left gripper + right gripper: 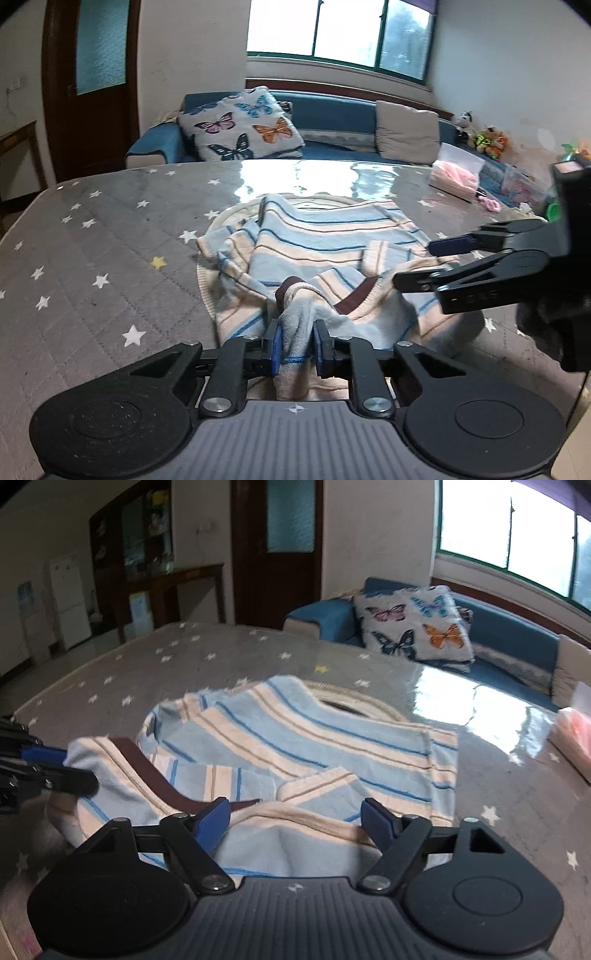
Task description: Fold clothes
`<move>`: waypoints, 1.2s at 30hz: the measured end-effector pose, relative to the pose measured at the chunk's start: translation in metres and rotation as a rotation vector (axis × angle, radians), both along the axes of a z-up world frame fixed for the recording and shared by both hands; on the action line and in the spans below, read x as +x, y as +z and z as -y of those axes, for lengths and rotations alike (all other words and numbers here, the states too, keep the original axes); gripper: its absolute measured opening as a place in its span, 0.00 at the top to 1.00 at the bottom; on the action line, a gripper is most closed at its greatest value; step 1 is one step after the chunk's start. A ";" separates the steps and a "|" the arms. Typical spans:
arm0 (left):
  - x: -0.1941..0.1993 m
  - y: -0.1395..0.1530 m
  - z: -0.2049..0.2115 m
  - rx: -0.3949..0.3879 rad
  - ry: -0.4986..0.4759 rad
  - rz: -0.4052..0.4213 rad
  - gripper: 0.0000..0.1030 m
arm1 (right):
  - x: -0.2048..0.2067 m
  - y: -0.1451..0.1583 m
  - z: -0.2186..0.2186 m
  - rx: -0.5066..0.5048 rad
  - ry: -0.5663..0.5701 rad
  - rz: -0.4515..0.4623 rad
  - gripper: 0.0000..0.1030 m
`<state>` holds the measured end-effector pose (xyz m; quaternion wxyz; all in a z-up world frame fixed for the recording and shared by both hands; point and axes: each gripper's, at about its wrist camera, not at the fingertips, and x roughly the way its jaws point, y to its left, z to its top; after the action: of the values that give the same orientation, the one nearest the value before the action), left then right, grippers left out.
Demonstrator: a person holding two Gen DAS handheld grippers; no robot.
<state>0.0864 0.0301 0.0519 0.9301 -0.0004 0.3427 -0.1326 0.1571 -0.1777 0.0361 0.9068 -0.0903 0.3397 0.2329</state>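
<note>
Striped sweater [325, 236] lies in a loose heap near the middle of the grey table [92, 258] with white stars, over a round woven mat [354, 694] whose edge shows behind it; it is partly doubled, one sleeve [314, 779] across the body, the brown neckband [147, 764] toward the near edge.

Left gripper [297, 341] has its blue pads closed tight on a bunched fold of the pale cloth close to the collar, so the fabric stands up between them like a small tent; I think it holds this part so that the garment does not slide while the other side is arranged.

Right gripper [297, 821] is wide apart, nothing between the pads [212, 821]; it hangs low over the near hem, the cloth just under it; in the left view its fingers [454, 245] are spread beside the right shoulder of the garment, but whether they touch it I cannot tell; it seems ready to take a second corner, so that both hands can lift and fold evenly.

Behind stand a blue sofa [332, 107] with a butterfly cushion [240, 125], and a clear box [458, 171] at the far right of the table, well apart from the work.
</note>
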 end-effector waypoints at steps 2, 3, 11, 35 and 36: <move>-0.003 0.002 0.000 -0.005 -0.019 0.007 0.83 | 0.002 -0.004 -0.001 -0.016 0.021 -0.020 0.33; -0.005 0.003 0.001 -0.005 -0.026 0.011 0.83 | 0.003 -0.006 -0.002 -0.026 0.029 -0.029 0.38; -0.030 0.009 0.000 0.012 -0.087 0.054 0.84 | -0.013 -0.003 0.005 -0.043 0.063 -0.030 0.85; -0.100 -0.007 -0.021 0.126 -0.271 0.051 0.73 | -0.145 0.023 0.033 -0.069 0.272 -0.107 0.68; -0.100 -0.003 -0.024 0.124 -0.262 0.065 0.62 | -0.143 0.029 0.033 -0.051 0.274 -0.097 0.57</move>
<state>-0.0135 0.0542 0.0487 0.9135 0.1062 0.3172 -0.2315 0.0138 -0.2110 0.0653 0.8465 -0.1475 0.3735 0.3497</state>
